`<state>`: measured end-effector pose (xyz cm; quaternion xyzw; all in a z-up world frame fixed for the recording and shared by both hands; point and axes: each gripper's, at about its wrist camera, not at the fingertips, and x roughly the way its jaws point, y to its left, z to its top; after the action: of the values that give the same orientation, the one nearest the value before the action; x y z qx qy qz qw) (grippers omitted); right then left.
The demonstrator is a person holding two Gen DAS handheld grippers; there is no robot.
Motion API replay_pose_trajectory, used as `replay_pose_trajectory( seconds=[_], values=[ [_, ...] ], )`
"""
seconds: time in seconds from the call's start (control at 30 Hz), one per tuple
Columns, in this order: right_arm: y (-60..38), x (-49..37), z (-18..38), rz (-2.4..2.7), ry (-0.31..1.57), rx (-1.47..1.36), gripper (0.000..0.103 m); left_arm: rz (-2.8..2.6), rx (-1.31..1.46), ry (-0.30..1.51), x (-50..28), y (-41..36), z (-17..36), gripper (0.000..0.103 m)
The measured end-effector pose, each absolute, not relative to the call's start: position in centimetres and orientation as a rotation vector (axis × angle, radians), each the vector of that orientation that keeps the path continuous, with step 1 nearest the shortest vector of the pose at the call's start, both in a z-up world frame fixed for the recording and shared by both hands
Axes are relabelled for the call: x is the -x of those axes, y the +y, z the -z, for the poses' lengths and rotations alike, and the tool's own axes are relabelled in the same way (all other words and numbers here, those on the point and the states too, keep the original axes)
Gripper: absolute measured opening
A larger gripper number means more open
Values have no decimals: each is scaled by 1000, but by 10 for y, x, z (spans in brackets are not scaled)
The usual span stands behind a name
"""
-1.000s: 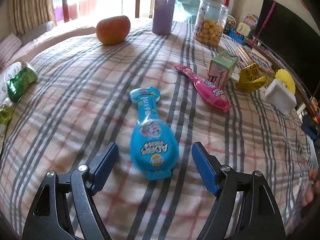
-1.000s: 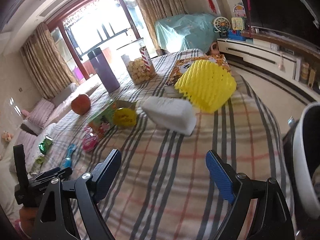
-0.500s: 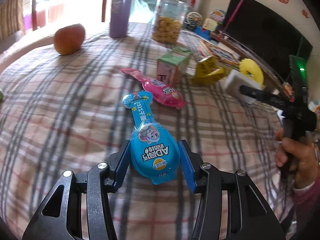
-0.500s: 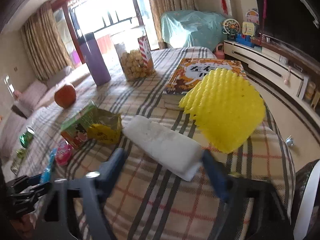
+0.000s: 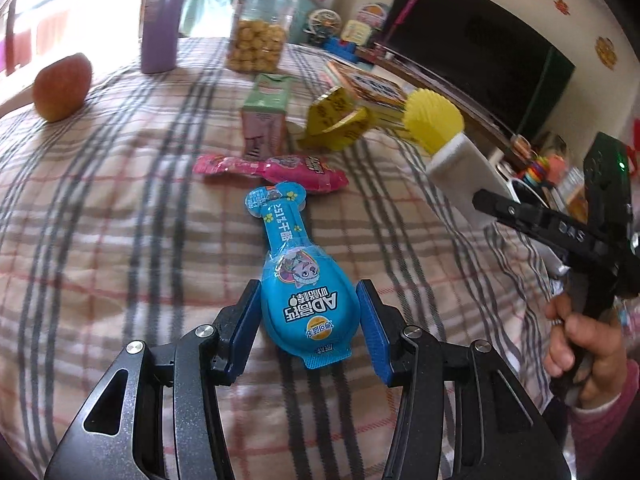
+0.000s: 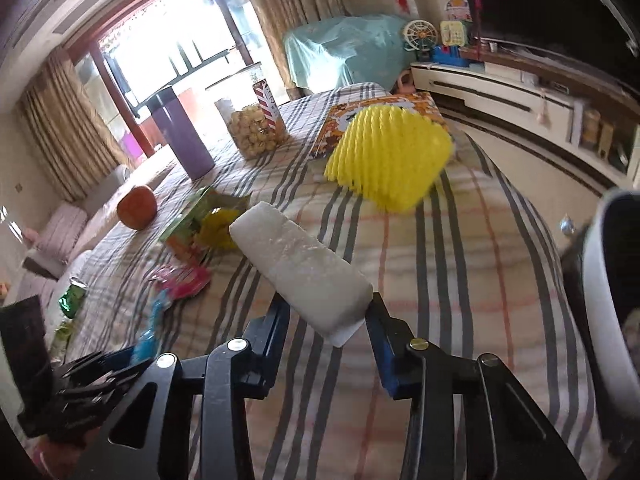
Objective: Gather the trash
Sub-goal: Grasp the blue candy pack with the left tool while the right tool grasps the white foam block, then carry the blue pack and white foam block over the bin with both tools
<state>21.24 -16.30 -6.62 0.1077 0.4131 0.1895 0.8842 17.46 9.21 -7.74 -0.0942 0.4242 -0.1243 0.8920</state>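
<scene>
My left gripper point(image 5: 310, 320) is shut on the wide end of a blue snack wrapper point(image 5: 304, 300) that lies on the plaid tablecloth point(image 5: 120, 240); both blue pads press its sides. My right gripper point(image 6: 326, 312) has its jaws closing on the near end of a white foam block point(image 6: 304, 268), and both pads touch it. In the left wrist view the same foam block point(image 5: 464, 172) shows at the right, with a hand point(image 5: 588, 344) gripping the right tool's handle. A pink wrapper point(image 5: 276, 168) lies just beyond the blue one.
A green carton point(image 5: 266, 116), a crumpled yellow wrapper point(image 5: 336, 120) and a yellow foam net point(image 6: 388, 156) lie mid-table. Behind stand an apple point(image 5: 60, 88), a purple bottle point(image 5: 160, 20) and a snack jar point(image 5: 260, 28). A white bin point(image 6: 608, 300) stands off the table's right edge.
The left jaws closed onto the blue wrapper and the view swung right. The right gripper moved forward to the white foam block and its jaws narrowed around it.
</scene>
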Motion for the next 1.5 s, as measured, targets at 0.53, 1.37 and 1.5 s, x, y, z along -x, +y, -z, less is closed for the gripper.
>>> replay_pose_trajectory(
  seconds=[0.53, 1.37, 1.5],
  values=[
    [-188, -169, 61, -334, 856, -308, 39, 353, 170, 848, -157, 47, 63, 47],
    [-323, -121, 51, -208, 776, -439, 39, 479, -19, 779, -151, -110, 31, 47],
    [-347, -119, 48, -165, 757, -465, 39, 517, -54, 760, -153, -138, 25, 47]
  ],
)
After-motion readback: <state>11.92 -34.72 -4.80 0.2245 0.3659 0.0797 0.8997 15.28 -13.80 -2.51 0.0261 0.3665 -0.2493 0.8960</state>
